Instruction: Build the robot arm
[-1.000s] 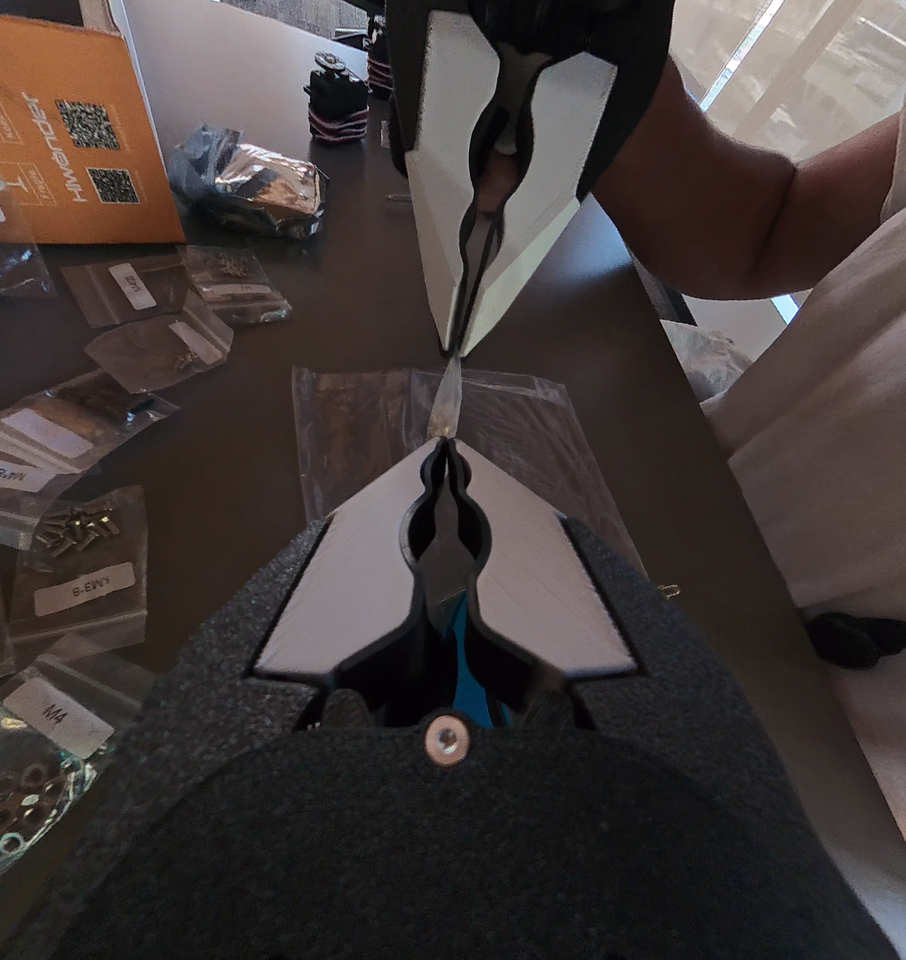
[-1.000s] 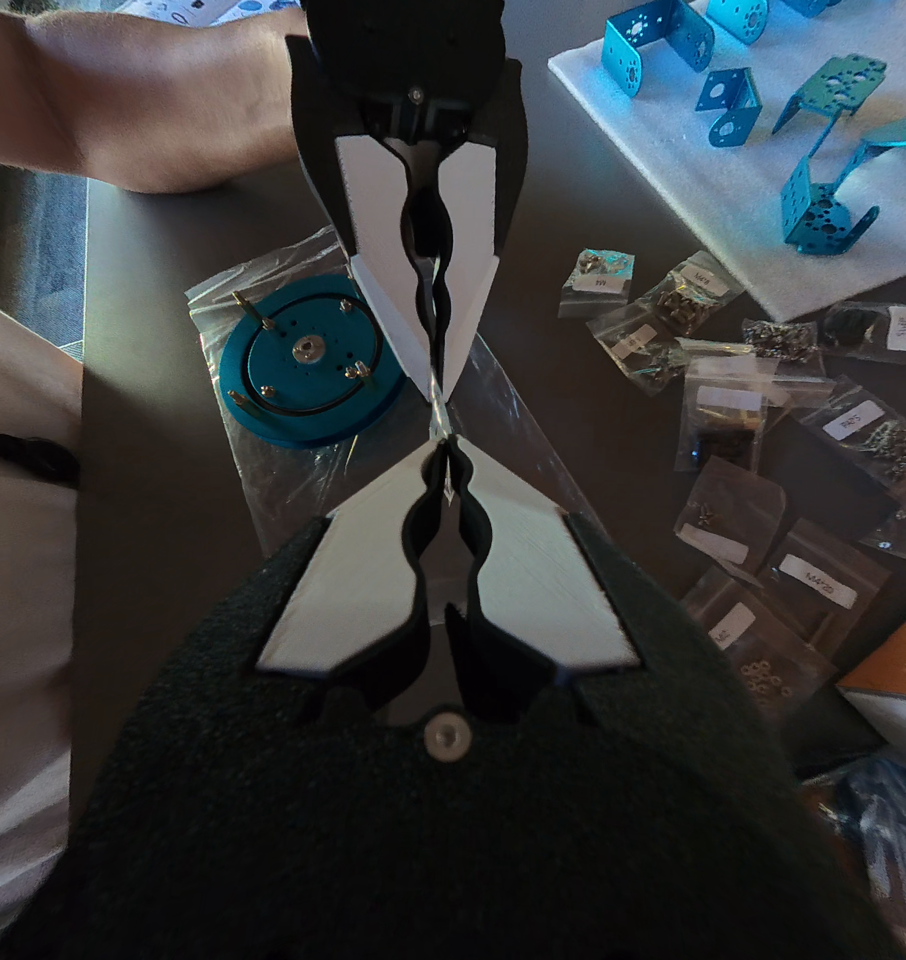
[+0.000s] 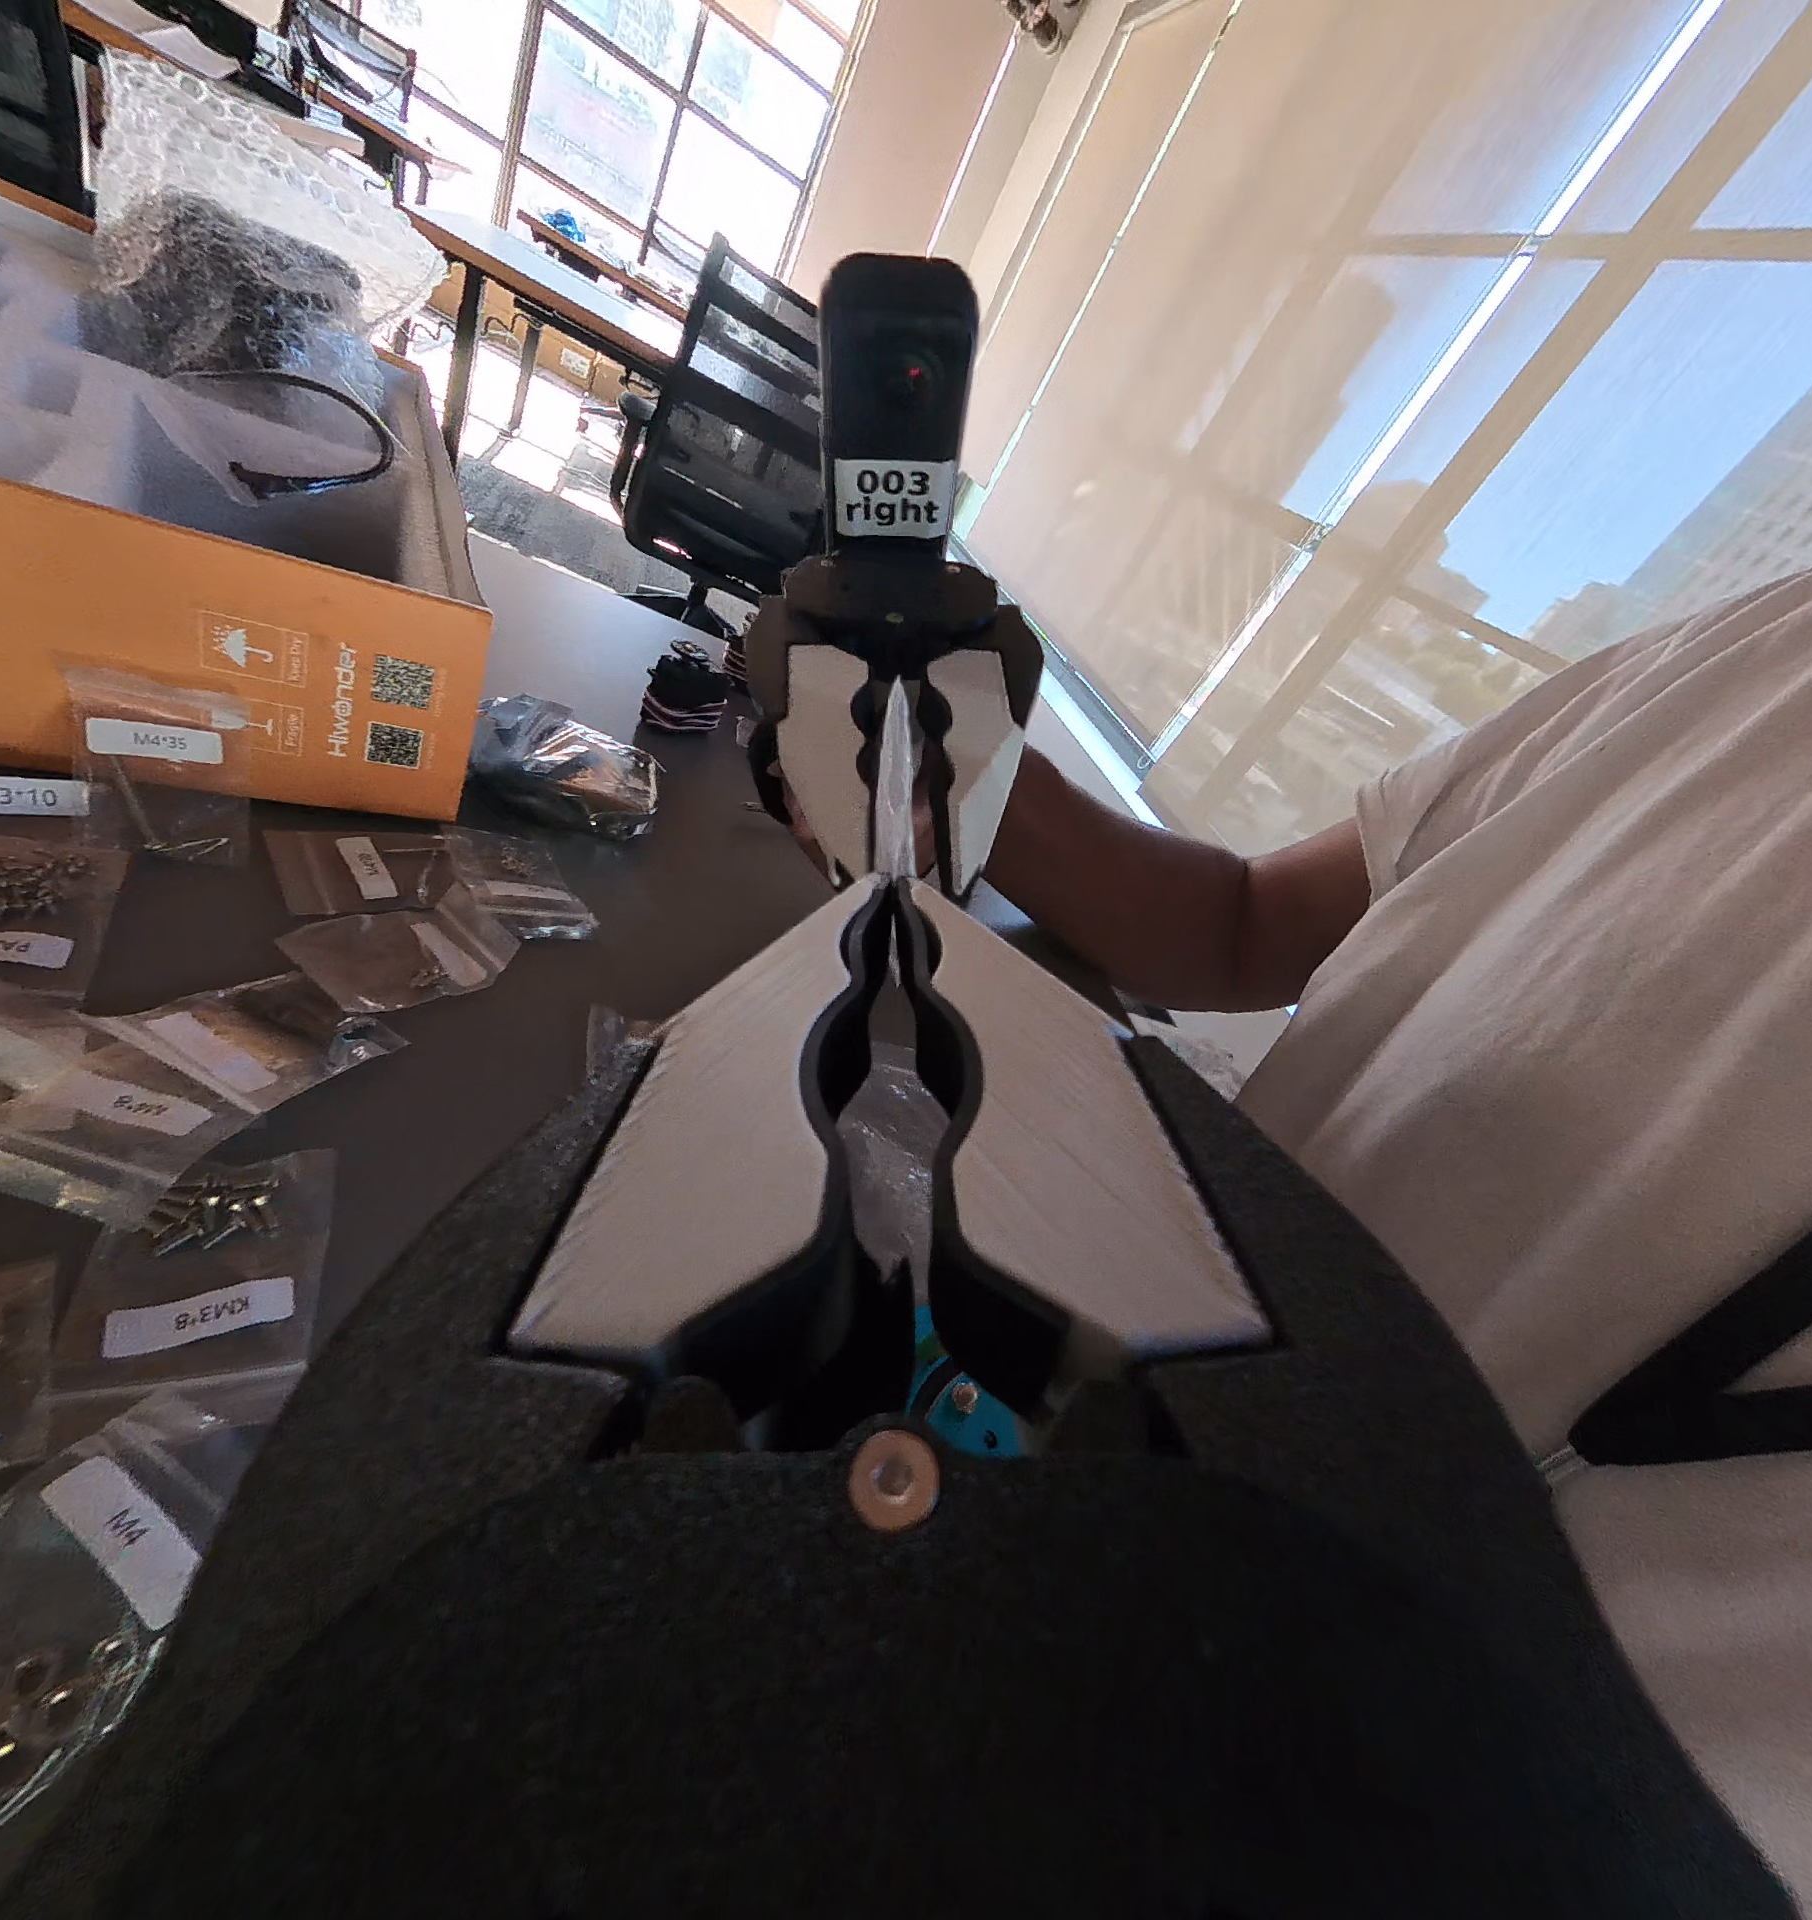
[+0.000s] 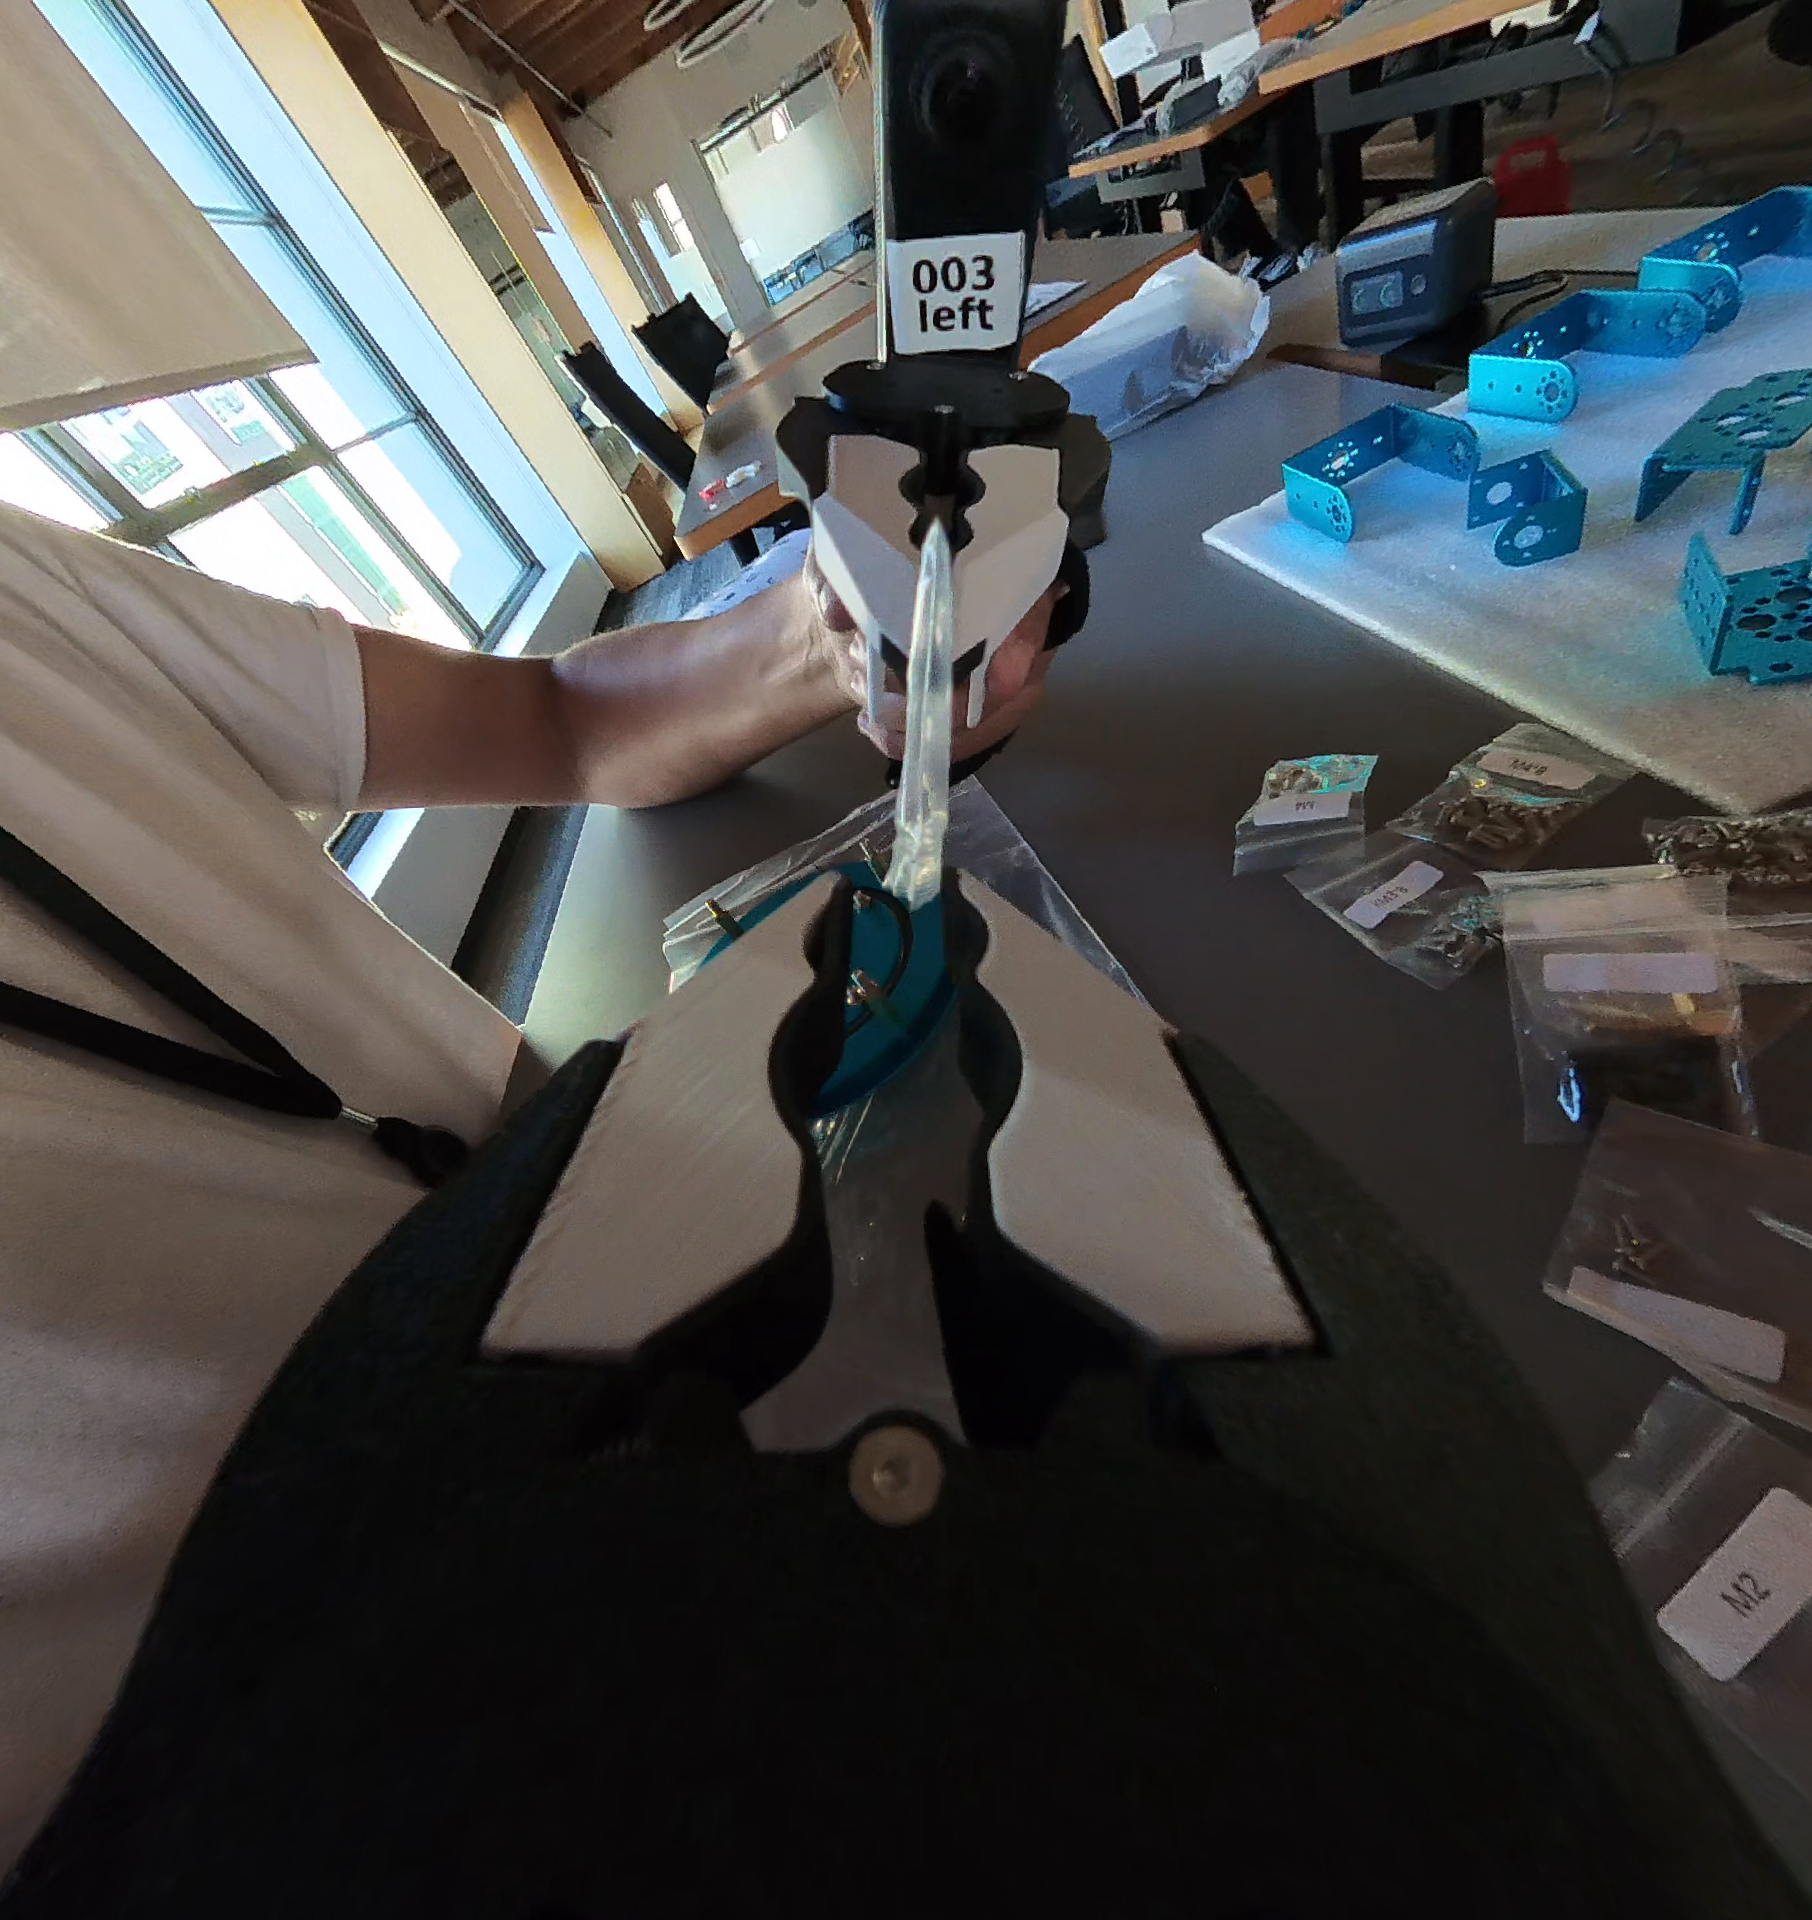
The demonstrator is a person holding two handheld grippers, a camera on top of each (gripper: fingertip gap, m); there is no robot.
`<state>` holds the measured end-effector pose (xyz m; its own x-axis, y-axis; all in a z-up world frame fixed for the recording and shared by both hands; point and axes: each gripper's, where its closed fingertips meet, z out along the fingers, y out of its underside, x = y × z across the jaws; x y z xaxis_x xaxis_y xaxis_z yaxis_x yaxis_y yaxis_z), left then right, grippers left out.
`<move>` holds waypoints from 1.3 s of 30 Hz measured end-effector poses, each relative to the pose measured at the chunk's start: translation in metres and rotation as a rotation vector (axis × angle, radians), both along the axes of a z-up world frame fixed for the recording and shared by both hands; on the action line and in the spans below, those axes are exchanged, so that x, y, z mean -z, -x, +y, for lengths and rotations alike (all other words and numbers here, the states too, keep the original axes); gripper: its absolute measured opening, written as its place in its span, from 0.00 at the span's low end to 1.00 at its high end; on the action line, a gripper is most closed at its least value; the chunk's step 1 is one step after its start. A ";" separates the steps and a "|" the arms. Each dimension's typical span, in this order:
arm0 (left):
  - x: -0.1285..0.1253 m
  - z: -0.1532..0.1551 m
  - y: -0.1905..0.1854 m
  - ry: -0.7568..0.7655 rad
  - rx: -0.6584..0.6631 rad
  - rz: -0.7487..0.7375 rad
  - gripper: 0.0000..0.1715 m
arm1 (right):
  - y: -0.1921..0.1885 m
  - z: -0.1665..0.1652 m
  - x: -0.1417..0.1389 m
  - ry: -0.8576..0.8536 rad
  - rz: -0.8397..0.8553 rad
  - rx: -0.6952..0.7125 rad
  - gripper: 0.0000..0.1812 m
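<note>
A clear plastic bag (image 4: 928, 675) with a round blue disc (image 4: 886, 1029) inside is stretched between both grippers, above the dark table (image 4: 1193, 748). My left gripper (image 3: 889, 883) is shut on the bag's film (image 3: 894, 769). A bit of the disc (image 3: 959, 1403) shows below its jaws. It faces me in the right wrist view (image 4: 923, 707). My right gripper (image 4: 900, 883) has its jaws slightly apart. The film runs through the gap, and the disc shows below it. It faces me in the left wrist view (image 3: 898, 862).
An orange box (image 3: 206, 665), a foil bag (image 3: 559, 769) and a black servo (image 3: 684, 696) lie to the left. Several small bags of screws (image 4: 1504, 810) lie on the table. Blue metal brackets (image 4: 1380, 468) sit on a white foam sheet (image 4: 1504, 665). A person's arm and shirt are close by. About 4 cm separates my left fingertips from my right.
Both grippers have risen and tilted up from looking down at the table. The bag with the disc has lifted. My right gripper's jaws, shut before, now stand slightly apart.
</note>
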<state>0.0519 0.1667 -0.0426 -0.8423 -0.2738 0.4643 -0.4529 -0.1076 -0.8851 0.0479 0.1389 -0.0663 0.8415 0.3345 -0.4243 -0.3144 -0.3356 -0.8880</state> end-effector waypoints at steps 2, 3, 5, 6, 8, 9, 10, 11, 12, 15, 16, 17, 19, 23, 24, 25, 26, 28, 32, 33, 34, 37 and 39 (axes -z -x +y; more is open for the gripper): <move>0.000 -0.001 0.003 -0.007 0.013 -0.005 0.00 | -0.001 0.000 0.001 0.006 0.005 0.003 0.08; 0.000 -0.002 0.004 -0.014 0.019 -0.009 0.00 | -0.002 0.000 0.002 0.006 0.004 0.006 0.08; 0.003 -0.005 0.006 -0.037 0.026 -0.016 0.00 | 0.000 0.001 0.001 0.002 0.016 -0.003 0.08; 0.004 -0.006 0.007 -0.048 0.033 -0.020 0.00 | 0.001 0.001 0.001 0.004 0.018 -0.009 0.07; 0.006 -0.009 0.008 -0.062 0.033 -0.026 0.00 | 0.002 0.002 0.003 0.010 0.000 -0.012 0.00; 0.006 -0.010 0.008 -0.067 0.033 -0.025 0.00 | 0.003 0.002 0.005 0.021 -0.011 -0.011 0.00; 0.007 -0.010 0.008 -0.074 0.033 -0.024 0.00 | 0.003 0.002 0.007 0.029 -0.015 -0.012 0.00; 0.008 -0.009 0.008 -0.083 0.029 -0.026 0.00 | 0.004 0.001 0.007 0.029 -0.018 -0.011 0.00; 0.008 -0.009 0.007 -0.087 0.025 -0.028 0.00 | 0.004 0.001 0.006 0.020 -0.026 -0.011 0.00; 0.008 -0.009 0.004 -0.079 0.006 -0.011 0.00 | 0.004 -0.001 -0.001 -0.015 -0.052 -0.002 0.00; 0.009 -0.010 0.003 -0.080 -0.001 -0.003 0.07 | 0.003 -0.001 -0.005 -0.039 -0.048 0.005 0.00; 0.011 -0.012 0.004 -0.086 0.007 0.006 0.14 | 0.002 -0.002 -0.010 -0.055 -0.028 0.003 0.00; 0.014 -0.018 0.011 -0.092 0.045 0.010 0.14 | 0.000 -0.002 -0.015 -0.079 0.000 0.016 0.00; 0.013 -0.029 0.016 -0.086 0.056 -0.019 0.10 | 0.003 0.004 -0.009 -0.057 -0.019 0.026 0.00; 0.015 -0.031 0.016 -0.092 0.056 -0.018 0.09 | 0.004 0.005 -0.010 -0.064 -0.011 0.022 0.00; 0.017 -0.032 0.016 -0.099 0.058 -0.019 0.08 | 0.005 0.006 -0.010 -0.064 -0.007 0.022 0.00; 0.019 -0.032 0.016 -0.109 0.052 -0.024 0.03 | 0.006 0.007 -0.009 -0.060 -0.011 0.020 0.00; 0.021 -0.032 0.014 -0.130 0.037 -0.043 0.00 | 0.006 0.008 -0.008 -0.055 -0.011 0.022 0.00; 0.023 -0.032 0.015 -0.152 0.039 -0.057 0.00 | 0.007 0.008 -0.006 -0.049 -0.001 0.014 0.00; 0.024 -0.032 0.017 -0.167 0.046 -0.073 0.00 | 0.009 0.008 -0.005 -0.048 -0.001 0.005 0.00; 0.025 -0.032 0.018 -0.178 0.052 -0.085 0.00 | 0.011 0.007 -0.005 -0.049 0.001 0.001 0.00; 0.024 -0.033 0.021 -0.176 0.073 -0.051 0.00 | 0.013 0.006 -0.007 -0.042 -0.008 0.011 0.00; 0.024 -0.033 0.020 -0.203 0.059 -0.040 0.02 | 0.008 0.000 -0.007 -0.009 -0.084 0.076 0.00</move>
